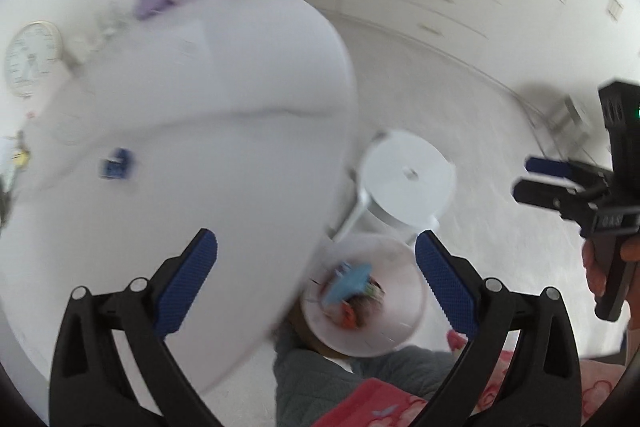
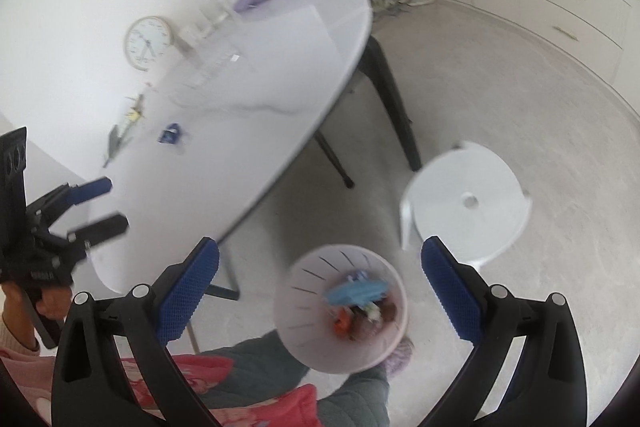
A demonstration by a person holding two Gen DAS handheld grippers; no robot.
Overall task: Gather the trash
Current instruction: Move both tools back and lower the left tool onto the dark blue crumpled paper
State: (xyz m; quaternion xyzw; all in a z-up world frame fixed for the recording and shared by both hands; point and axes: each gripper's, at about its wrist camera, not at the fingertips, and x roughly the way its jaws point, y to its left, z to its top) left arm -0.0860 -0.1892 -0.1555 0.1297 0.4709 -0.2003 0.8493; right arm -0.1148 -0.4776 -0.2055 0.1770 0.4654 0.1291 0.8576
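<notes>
Blue-padded, the left gripper [image 1: 316, 263] gapes empty over the white bench [image 1: 200, 155] edge in the left wrist view; a blue wrapper [image 1: 116, 165] lies on the bench, and the trash bin [image 1: 362, 297] stands on the floor below.

Right wrist view: the right gripper [image 2: 320, 267] is spread wide and empty above the bin, beside a white stool [image 2: 466, 203].

I hold my 2 grippers side by side and well apart in the air, my left gripper [image 1: 316, 263] and my right gripper [image 2: 320, 267] both spread wide with nothing between their blue pads.
</notes>
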